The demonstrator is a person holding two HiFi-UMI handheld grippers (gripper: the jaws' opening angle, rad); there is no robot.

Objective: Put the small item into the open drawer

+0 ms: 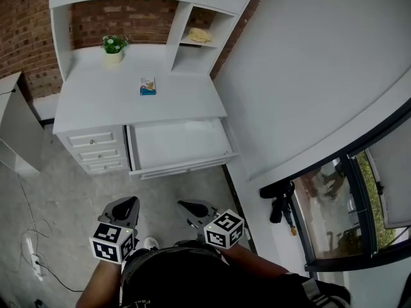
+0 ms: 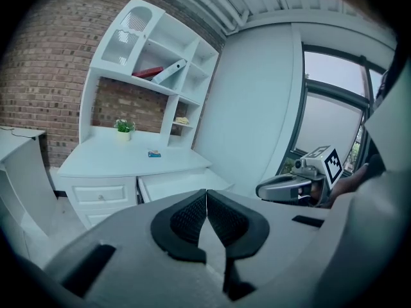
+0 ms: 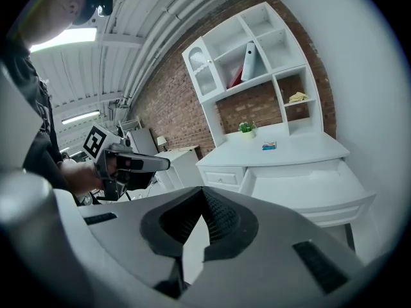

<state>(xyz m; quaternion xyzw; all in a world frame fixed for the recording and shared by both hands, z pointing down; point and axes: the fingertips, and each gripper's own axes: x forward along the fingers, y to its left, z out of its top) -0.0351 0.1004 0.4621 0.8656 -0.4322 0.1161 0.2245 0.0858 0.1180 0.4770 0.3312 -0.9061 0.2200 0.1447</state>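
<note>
Left tongs [image 2: 206, 203]: black ribbed pads [image 2: 187, 218] pressed together, nothing between them. Right tongs [image 3: 204, 204]: likewise shut flat and empty. In the head view both are held low at the person's waist, side by side, pointing toward the furniture and well apart from it.

Ahead is a white wooden table [image 1: 96, 101] with shelving above, set against a red brick wall [image 1: 26, 37]. The small blue-and-white flat packet [image 1: 148, 86] lies on the table top near its middle, behind the wide white drawer [image 1: 183, 167]. The drawer stands pulled out and looks bare inside. A small potted green plant [image 1: 113, 47] sits further back.

Judgement: this is the approach step, with nothing picked up yet. The next move calls for closing in on the table, parting one pair of tongs and pinching the packet by its edges, since it lies flat. After that it is a short carry forward over the table lip and down into the drawer.
</note>
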